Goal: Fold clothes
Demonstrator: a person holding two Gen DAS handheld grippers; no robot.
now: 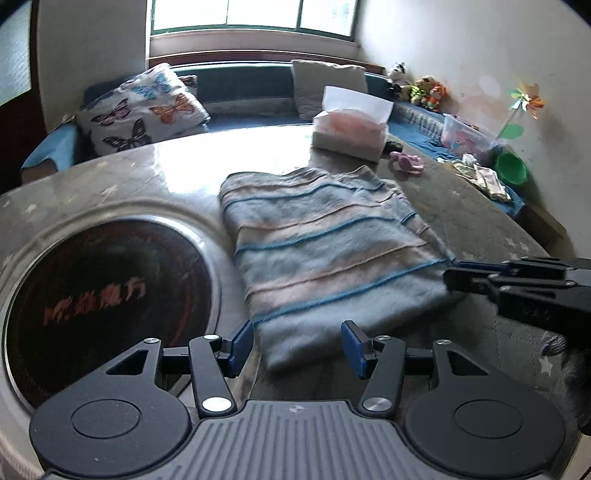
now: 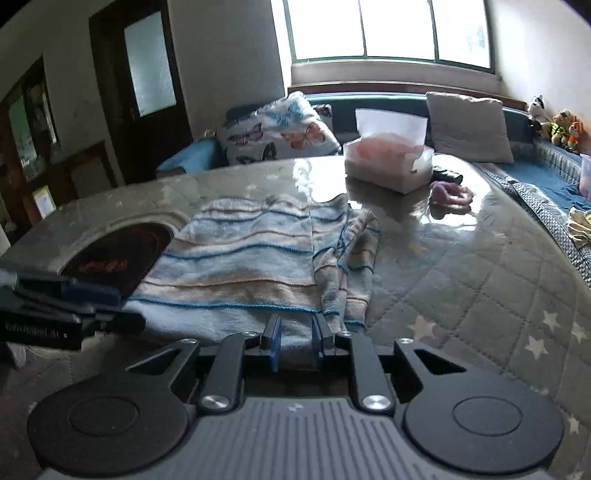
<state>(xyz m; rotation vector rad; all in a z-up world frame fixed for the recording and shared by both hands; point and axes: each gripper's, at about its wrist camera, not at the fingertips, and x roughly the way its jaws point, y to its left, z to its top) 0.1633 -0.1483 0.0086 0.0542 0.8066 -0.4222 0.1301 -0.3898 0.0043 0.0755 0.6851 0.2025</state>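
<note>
Bright window backlight, tabletop glare, motion blur, fisheye edges

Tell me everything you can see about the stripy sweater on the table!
The stripy sweater looks soft and fuzzy, pale blue with beige bands and thin bright-blue lines. It lies flat on the table, already folded into a rough rectangle, with one bunched sleeve tucked along its right side. One edge overlaps the round dark burner set in the table. The left gripper is open at its near edge, and the right gripper is slightly open there too.

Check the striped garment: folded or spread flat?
Folded. The striped garment lies as a compact rectangle on the table, a layered edge and tucked sleeve showing along its right side.
</note>
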